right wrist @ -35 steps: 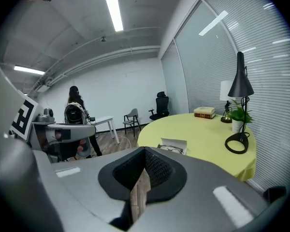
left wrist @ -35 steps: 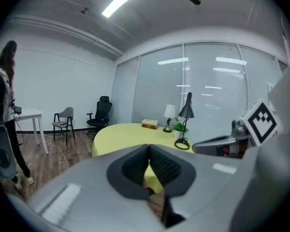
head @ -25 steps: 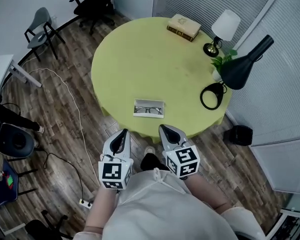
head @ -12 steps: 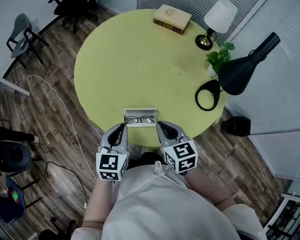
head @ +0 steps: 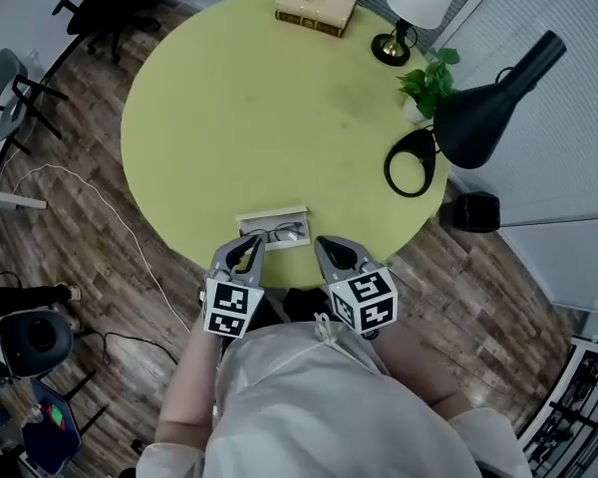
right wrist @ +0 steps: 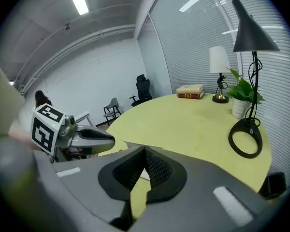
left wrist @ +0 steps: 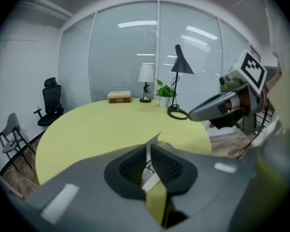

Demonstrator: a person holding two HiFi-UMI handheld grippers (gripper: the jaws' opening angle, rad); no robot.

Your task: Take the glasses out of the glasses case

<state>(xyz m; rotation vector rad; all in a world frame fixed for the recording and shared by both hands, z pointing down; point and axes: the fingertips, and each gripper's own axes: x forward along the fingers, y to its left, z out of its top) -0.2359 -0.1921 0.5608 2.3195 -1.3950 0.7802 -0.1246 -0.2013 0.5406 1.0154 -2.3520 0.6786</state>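
An open white glasses case (head: pixel 271 217) lies near the front edge of the round yellow table (head: pixel 229 118), with dark-framed glasses (head: pixel 280 234) inside it. My left gripper (head: pixel 250 246) is shut, its tips over the case's near left edge. My right gripper (head: pixel 326 245) is also shut and empty, just right of the case at the table's edge. In the left gripper view the jaws meet in front of a white corner of the case (left wrist: pixel 155 139), with the right gripper (left wrist: pixel 197 113) off to the right. In the right gripper view the case (right wrist: pixel 135 145) is mostly hidden behind the jaws.
At the table's far side lie a book (head: pixel 316 6) and a white-shaded lamp (head: pixel 411 6). A potted plant (head: pixel 426 83) and a black desk lamp (head: pixel 476 119) with a ring base stand at the right. Chairs (head: pixel 10 103) and a floor cable (head: pixel 100 217) are left.
The person has stepped up to the table. Both shut grippers have moved forward from over the floor to the case at the table's front edge.
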